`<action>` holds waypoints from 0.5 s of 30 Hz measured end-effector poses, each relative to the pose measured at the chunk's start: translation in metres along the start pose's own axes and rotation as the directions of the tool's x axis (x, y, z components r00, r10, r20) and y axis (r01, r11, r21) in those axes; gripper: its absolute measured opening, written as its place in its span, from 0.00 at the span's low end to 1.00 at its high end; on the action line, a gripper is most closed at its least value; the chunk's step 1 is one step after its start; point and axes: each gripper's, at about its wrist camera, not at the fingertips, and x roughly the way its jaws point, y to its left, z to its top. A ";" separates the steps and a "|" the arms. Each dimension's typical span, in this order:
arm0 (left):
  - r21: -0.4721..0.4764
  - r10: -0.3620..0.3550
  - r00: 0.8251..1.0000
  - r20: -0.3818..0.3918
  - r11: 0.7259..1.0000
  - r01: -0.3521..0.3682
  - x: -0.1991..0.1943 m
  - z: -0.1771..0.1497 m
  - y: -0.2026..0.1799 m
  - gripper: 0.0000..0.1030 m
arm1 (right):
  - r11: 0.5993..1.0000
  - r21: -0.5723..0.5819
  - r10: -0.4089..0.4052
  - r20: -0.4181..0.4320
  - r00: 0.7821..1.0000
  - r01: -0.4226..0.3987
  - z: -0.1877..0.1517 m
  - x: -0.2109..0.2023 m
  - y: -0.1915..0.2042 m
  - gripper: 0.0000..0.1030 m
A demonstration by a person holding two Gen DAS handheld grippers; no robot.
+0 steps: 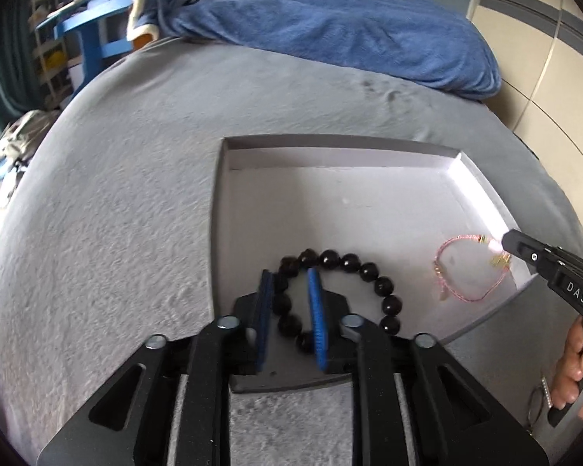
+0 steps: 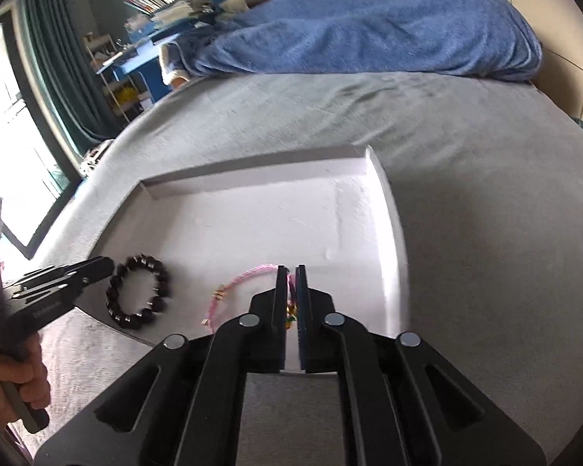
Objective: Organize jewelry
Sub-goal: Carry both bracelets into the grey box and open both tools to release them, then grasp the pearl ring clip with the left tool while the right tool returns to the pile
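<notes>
I see the black bead bracelet lying flat on the floor of the shallow white tray, toward its near left corner. My left gripper straddles one side of the loop: its jaws stand apart, one blue pad outside the ring and one inside, and the beads between them do not look pressed. Where the pads cross the loop several beads are covered, so I cannot tell whether any pad touches them.

The pink cord bracelet lies near the tray's right wall, with small gold fittings. My right gripper has its jaws nearly together, a narrow gap showing, and part of the cord runs into that gap. Something green and yellow sits between the pads, too small and shadowed to make out, and I cannot tell whether the cord is pinched or loose.

The tray rests on a grey bed, with a blue blanket heaped at the far end. In the left view a hand on the other handle is cut off by the frame, and a thin ring-shaped thing beside it is unclear.
</notes>
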 end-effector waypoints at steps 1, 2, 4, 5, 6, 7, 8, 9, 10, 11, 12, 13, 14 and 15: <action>-0.003 0.005 1.000 0.012 1.000 -0.005 -0.003 -0.001 0.001 0.41 | 1.000 0.009 0.005 0.007 1.000 -0.005 0.000 -0.002 -0.001 0.22; -0.003 0.010 1.000 0.026 1.000 -0.010 -0.006 -0.001 0.001 0.49 | 1.000 0.014 0.011 0.017 1.000 -0.011 0.001 -0.006 -0.001 0.26; 0.006 0.022 0.999 0.045 1.000 -0.022 -0.013 -0.001 -0.001 0.56 | 1.000 0.009 0.017 0.044 0.999 -0.017 0.004 -0.015 -0.001 0.36; 0.013 0.028 0.998 0.054 1.000 -0.029 -0.017 -0.002 -0.004 0.60 | 1.000 0.009 0.019 0.053 0.998 -0.019 0.005 -0.019 0.000 0.38; 0.020 0.030 0.997 0.065 0.999 -0.032 -0.022 -0.003 -0.006 0.62 | 1.000 0.011 0.024 0.063 0.998 -0.025 0.005 -0.024 0.000 0.41; 0.025 0.030 0.997 0.072 0.999 -0.032 -0.026 -0.004 -0.008 0.65 | 1.000 0.014 0.026 0.070 0.997 -0.027 0.005 -0.029 -0.001 0.43; 0.032 0.031 0.996 0.082 0.999 -0.034 -0.032 -0.005 -0.010 0.68 | 1.000 0.013 0.023 0.076 0.997 -0.024 0.003 -0.034 -0.002 0.44; 0.036 0.030 0.995 0.091 0.999 -0.034 -0.037 -0.006 -0.012 0.69 | 1.000 0.013 0.019 0.080 0.997 -0.020 0.003 -0.038 -0.002 0.45; 0.037 0.028 0.995 0.099 0.999 -0.032 -0.041 -0.007 -0.013 0.71 | 1.000 0.015 0.016 0.082 0.997 -0.017 0.001 -0.042 -0.003 0.46; 0.038 0.026 0.994 0.104 0.999 -0.030 -0.045 -0.007 -0.014 0.74 | 1.000 0.016 0.014 0.082 0.997 -0.015 0.000 -0.045 -0.003 0.47; 0.040 0.027 0.993 0.115 0.999 -0.032 -0.051 -0.008 -0.015 0.75 | 1.000 0.018 0.011 0.084 0.996 -0.012 -0.002 -0.050 -0.005 0.48; 0.042 0.029 0.992 0.123 0.998 -0.035 -0.056 -0.009 -0.016 0.75 | 1.000 0.018 0.007 0.089 0.996 -0.009 -0.004 -0.055 -0.005 0.50; 0.043 0.029 0.991 0.128 0.998 -0.035 -0.059 -0.011 -0.016 0.76 | 1.000 0.015 0.004 0.094 0.996 -0.006 -0.006 -0.060 -0.005 0.52; 0.044 0.027 0.991 0.132 0.998 -0.033 -0.064 -0.014 -0.016 0.76 | 1.000 0.013 0.003 0.098 0.995 -0.004 -0.007 -0.064 -0.006 0.55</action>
